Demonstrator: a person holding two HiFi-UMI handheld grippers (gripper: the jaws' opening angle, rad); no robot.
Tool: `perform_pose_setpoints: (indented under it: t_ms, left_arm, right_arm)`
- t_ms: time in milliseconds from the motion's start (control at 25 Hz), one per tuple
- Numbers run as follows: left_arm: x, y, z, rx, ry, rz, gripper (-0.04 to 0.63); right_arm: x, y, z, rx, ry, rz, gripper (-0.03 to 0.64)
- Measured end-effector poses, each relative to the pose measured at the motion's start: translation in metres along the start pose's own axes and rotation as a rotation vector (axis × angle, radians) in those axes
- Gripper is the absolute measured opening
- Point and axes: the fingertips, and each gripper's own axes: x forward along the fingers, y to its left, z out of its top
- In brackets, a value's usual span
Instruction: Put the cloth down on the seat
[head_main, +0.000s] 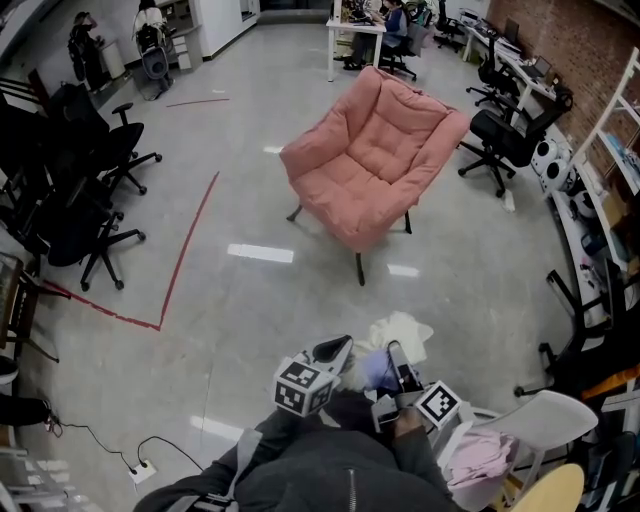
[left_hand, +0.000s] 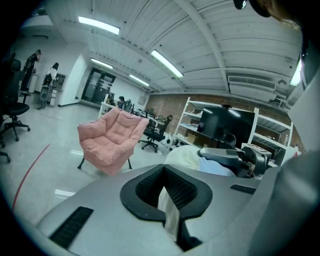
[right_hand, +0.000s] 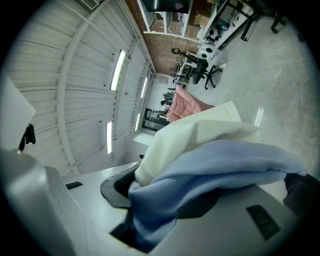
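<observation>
Grey office floor (head_main: 250, 290) spreads wide, with a pink armchair (head_main: 375, 150) standing well ahead and black office chairs (head_main: 90, 190) off to the left. Close to the person, a cream and blue cloth (head_main: 402, 332) is held above the floor, well apart from the armchair. The right hand-held gripper (head_main: 400, 362) is clamped on its bunched folds, and the left hand-held gripper (head_main: 335, 350) pinches a cream edge.

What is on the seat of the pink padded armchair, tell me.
Nothing: the seat of the pink padded armchair is bare, with no part of it covered. The cream and blue cloth is not on it yet.
</observation>
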Motion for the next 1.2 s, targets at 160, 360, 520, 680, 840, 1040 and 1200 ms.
perform_pose_setpoints:
  t_ms: [160,360,520,680,840,1040,1200]
  left_arm:
    - [0.021,0.015,0.009,-0.012,0.006,0.021,0.006]
    - [0.046,0.031,0.024,-0.027,0.007,0.042,0.006]
    - [0.067,0.042,0.028,-0.029,0.018,0.054,0.006]
    - [0.086,0.049,0.037,-0.037,0.024,0.075,0.008]
    - [0.108,0.056,0.043,-0.042,0.03,0.086,0.008]
    - [0.14,0.06,0.054,-0.034,0.019,0.087,0.006]
    - [0.155,0.063,0.057,-0.043,0.016,0.102,0.008]
  right_arm:
    - [0.022,-0.005,0.018,0.019,0.012,-0.008,0.169]
    - [0.05,-0.012,0.036,0.038,0.038,-0.01,0.169]
    - [0.069,-0.022,0.051,0.042,0.062,-0.021,0.169]
    - [0.085,-0.028,0.068,0.052,0.081,-0.023,0.169]
    - [0.1,-0.04,0.088,0.051,0.093,-0.032,0.169]
    - [0.117,-0.053,0.113,0.054,0.114,-0.026,0.169]
    - [0.131,-0.061,0.12,0.061,0.154,-0.008,0.169]
